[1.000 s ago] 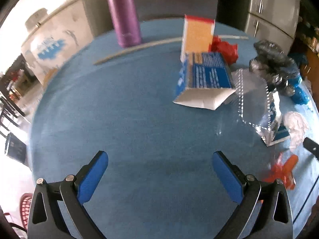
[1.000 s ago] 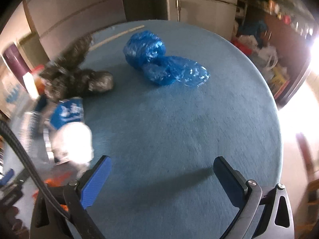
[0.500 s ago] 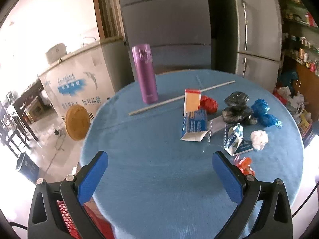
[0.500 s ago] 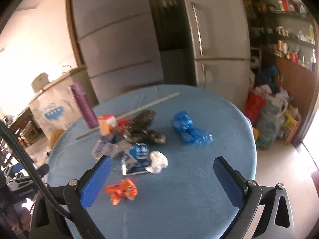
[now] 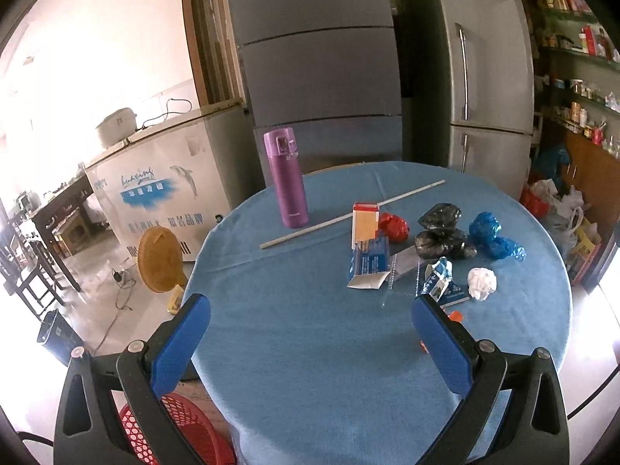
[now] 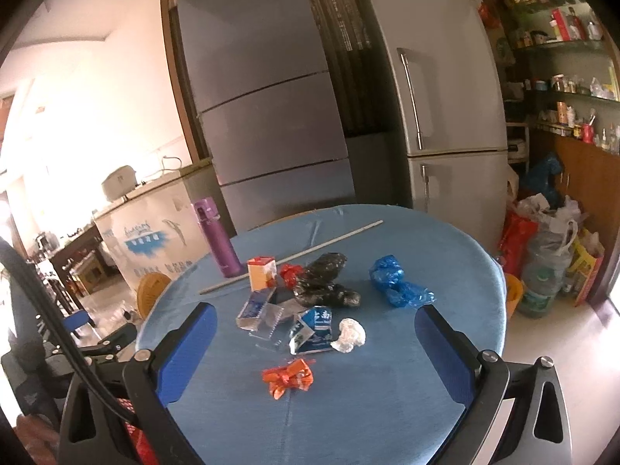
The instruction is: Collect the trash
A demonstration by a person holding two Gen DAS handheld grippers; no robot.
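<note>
Trash lies scattered on a round table with a blue cloth point(image 5: 294, 333) point(image 6: 372, 407). There is an orange wrapper point(image 6: 287, 379), a white paper ball point(image 6: 350, 334) point(image 5: 481, 283), a blue-and-white carton point(image 6: 314, 328) point(image 5: 441, 283), black bags point(image 6: 325, 283) point(image 5: 443, 232), blue bags point(image 6: 395, 285) point(image 5: 492, 234), a red wrapper point(image 5: 393, 225), an orange box point(image 5: 364, 221) point(image 6: 261, 271) and a flattened blue box point(image 5: 370, 261). My left gripper point(image 5: 310, 343) and right gripper point(image 6: 317, 352) are both open, empty, held back over the table's near edge.
A purple flask point(image 5: 286, 178) point(image 6: 217, 238) and a long thin stick point(image 5: 348, 215) lie on the far side. A red mesh basket point(image 5: 186, 430) sits on the floor at the near left. Two fridges point(image 6: 445, 116) and a chest freezer point(image 5: 162, 186) stand behind.
Both grippers have pulled up and back from close over the tabletop, so the whole table and the room are now in view. Both stayed open and empty.
</note>
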